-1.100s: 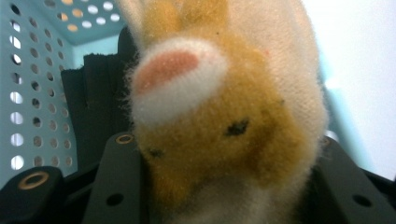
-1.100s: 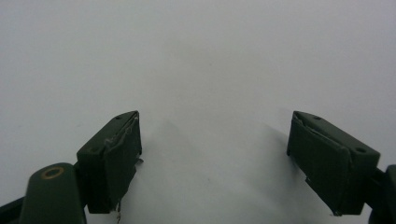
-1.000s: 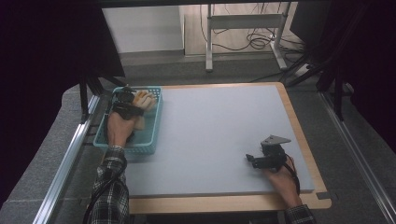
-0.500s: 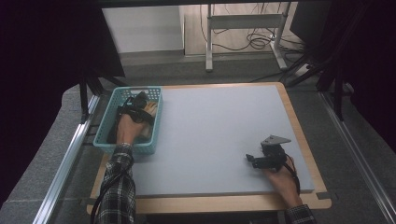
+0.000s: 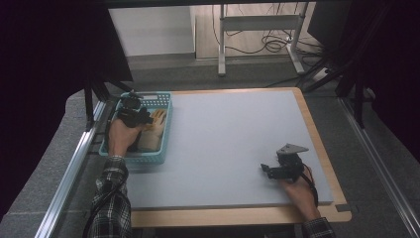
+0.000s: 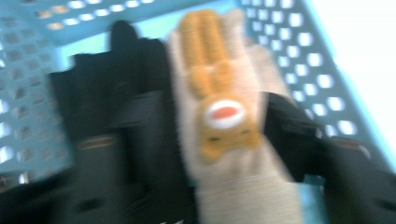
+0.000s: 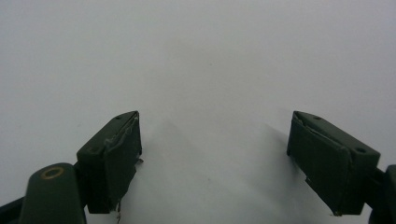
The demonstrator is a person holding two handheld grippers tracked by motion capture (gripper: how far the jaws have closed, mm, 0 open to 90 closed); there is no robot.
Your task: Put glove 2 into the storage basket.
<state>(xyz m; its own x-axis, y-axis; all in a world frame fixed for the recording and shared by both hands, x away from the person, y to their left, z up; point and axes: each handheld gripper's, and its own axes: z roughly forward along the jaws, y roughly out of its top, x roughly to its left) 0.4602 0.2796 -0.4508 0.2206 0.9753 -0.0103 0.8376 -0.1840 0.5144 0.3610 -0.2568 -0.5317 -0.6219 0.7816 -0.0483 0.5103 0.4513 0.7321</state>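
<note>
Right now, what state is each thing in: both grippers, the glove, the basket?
Left gripper: in the basket, jaws just closing, either side of the glove; grip unclear in the blur.
Right gripper: open, nothing between the jaws, over the grey mat.
Glove: beige with an orange animal patch, lying in the basket.
Basket: teal, upright at the mat's left edge.

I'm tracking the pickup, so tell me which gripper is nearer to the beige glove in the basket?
Left. The left gripper is inside the teal basket, its jaws on either side of the beige glove. The right gripper rests far across the grey mat.
</note>
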